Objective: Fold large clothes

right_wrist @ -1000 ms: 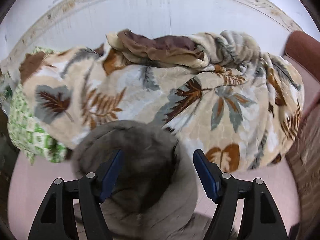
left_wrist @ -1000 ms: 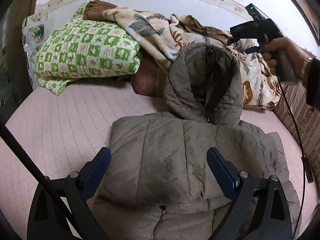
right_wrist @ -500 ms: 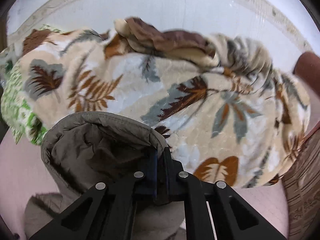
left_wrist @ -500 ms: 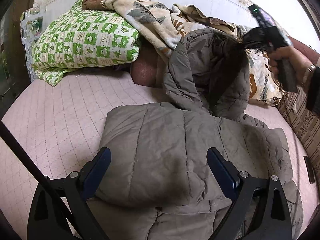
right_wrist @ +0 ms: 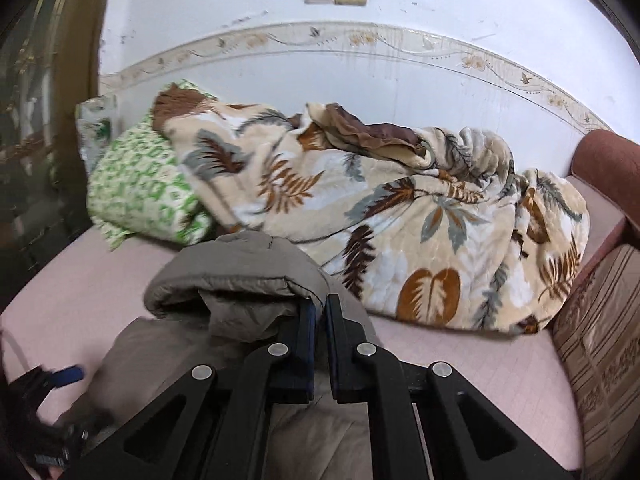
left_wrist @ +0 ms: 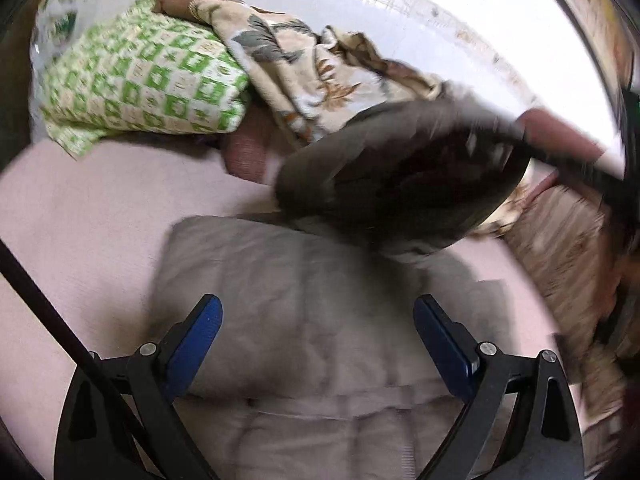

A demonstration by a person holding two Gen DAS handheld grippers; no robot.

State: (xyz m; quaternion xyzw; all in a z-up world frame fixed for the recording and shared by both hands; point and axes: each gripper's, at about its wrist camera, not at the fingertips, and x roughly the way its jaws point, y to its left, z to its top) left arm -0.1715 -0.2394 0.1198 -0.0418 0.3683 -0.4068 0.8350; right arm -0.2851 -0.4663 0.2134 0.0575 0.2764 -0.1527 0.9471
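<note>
A grey-brown padded jacket (left_wrist: 304, 320) lies folded on the pink mattress (left_wrist: 100, 216). Its hood (left_wrist: 400, 176) is lifted off the bed and looks blurred with motion. My right gripper (right_wrist: 319, 312) is shut on the hood's rim (right_wrist: 240, 276), which it holds up over the jacket body (right_wrist: 160, 360). My left gripper (left_wrist: 318, 340) hovers open just above the jacket's folded body, blue pads (left_wrist: 198, 334) wide apart, with nothing pinched between them. In the right wrist view the left gripper (right_wrist: 60, 384) shows as a dark blur at the lower left.
A leaf-print blanket (right_wrist: 400, 216) is heaped along the white wall (right_wrist: 280, 20), with a green checked pillow (left_wrist: 144, 80) to its left. A striped cushion (right_wrist: 600, 344) and a reddish armrest (right_wrist: 608, 168) close the right side. A black cable (left_wrist: 44, 300) crosses the left wrist view.
My right gripper closed on the hood's rim and swept it off the blanket toward the jacket body. The left gripper stayed open over the jacket, only tilting slightly.
</note>
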